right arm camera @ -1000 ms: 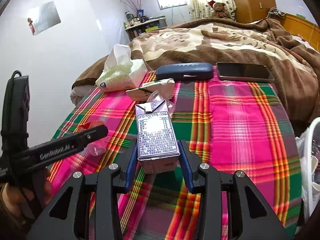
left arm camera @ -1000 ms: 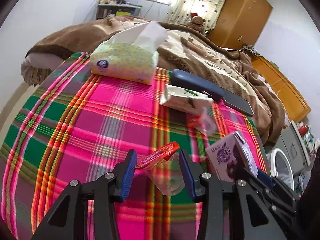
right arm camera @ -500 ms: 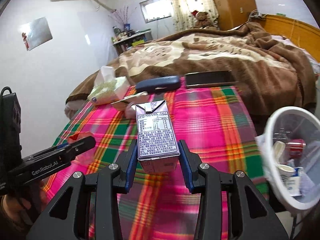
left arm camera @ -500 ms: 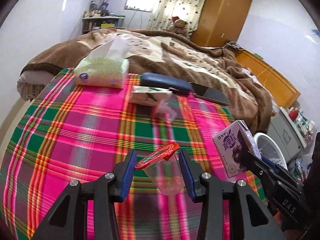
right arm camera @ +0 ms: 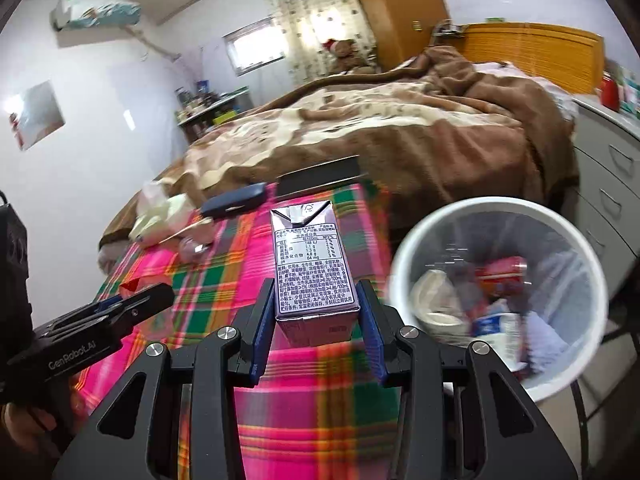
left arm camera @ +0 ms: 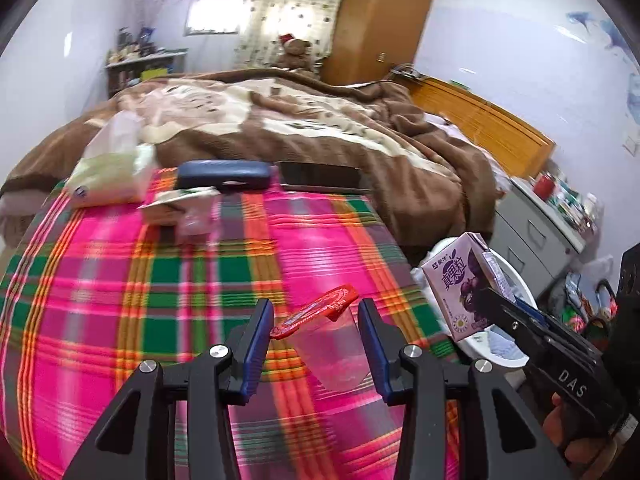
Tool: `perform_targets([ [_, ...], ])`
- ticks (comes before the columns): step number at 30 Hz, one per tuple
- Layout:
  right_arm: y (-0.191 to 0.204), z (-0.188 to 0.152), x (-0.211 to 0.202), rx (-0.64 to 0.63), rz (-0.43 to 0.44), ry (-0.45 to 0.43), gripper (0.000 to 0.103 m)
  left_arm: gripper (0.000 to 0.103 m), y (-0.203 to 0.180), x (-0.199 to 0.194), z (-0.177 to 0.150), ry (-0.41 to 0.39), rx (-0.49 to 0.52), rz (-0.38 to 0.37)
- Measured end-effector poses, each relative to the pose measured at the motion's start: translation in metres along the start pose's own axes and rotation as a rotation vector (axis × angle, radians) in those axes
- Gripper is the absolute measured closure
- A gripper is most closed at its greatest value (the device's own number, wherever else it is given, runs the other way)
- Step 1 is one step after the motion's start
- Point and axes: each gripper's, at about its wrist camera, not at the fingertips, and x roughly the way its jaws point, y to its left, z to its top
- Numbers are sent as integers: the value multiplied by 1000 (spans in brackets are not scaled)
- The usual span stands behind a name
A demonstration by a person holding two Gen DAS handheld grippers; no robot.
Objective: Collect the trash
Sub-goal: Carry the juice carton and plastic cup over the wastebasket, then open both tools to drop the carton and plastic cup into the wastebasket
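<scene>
Carrying is the step in hand; your right gripper (right arm camera: pixel 316 320) is clamped on the purple drink carton (right arm camera: pixel 312 268), upright above the plaid blanket (right arm camera: pixel 320 420), and your left gripper (left arm camera: pixel 316 344) pinches the clear cup (left arm camera: pixel 336 356) with its red peeled lid (left arm camera: pixel 316 312); the white bin (right arm camera: pixel 404 276) sits at about three o'clock of the carton, already holding rubbish; next, I judge, you bring each load over the rim before letting go; the tilted cup could slip.

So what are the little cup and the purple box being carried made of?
The cup looks like thin clear plastic, since the plaid shows through it; its peeled red lid seems glossy foil or film. The purple box appears to be coated paperboard: printed faces, sharp folded edges, slight sheen.
</scene>
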Motion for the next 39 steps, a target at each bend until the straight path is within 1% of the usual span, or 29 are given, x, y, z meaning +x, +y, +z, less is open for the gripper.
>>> perform_targets([
  [9, -53, 0, -19, 67, -111, -29, 62, 59, -72, 29, 4, 41, 79, -122],
  [12, -66, 0, -25, 78, -150, -35, 62, 59, -90, 38, 5, 59, 92, -157],
  [17, -90, -1, -29, 98, -208, -31, 62, 59, -120, 57, 5, 92, 129, -184],
  [23, -112, -1, -29, 127, -254, -15, 62, 59, -154, 79, 2, 128, 178, -207],
  [29, -126, -3, -26, 136, -267, 10, 62, 59, -178, 98, 1, 150, 199, -226],
  [33, -133, -2, -24, 136, -267, 24, 62, 59, -184, 106, 0, 160, 196, -248],
  [34, -133, -2, -23, 133, -263, 31, 62, 58, -185, 107, 0, 163, 197, -249],
  [36, -132, -3, -24, 129, -258, 32, 59, 40, -186, 108, -1, 164, 200, -237],
  [38, -132, -3, -24, 128, -260, 28, 46, 40, -184, 108, -1, 161, 190, -248],
  [39, -132, -3, -25, 130, -263, 23, 45, 40, -183, 107, -1, 163, 185, -254],
])
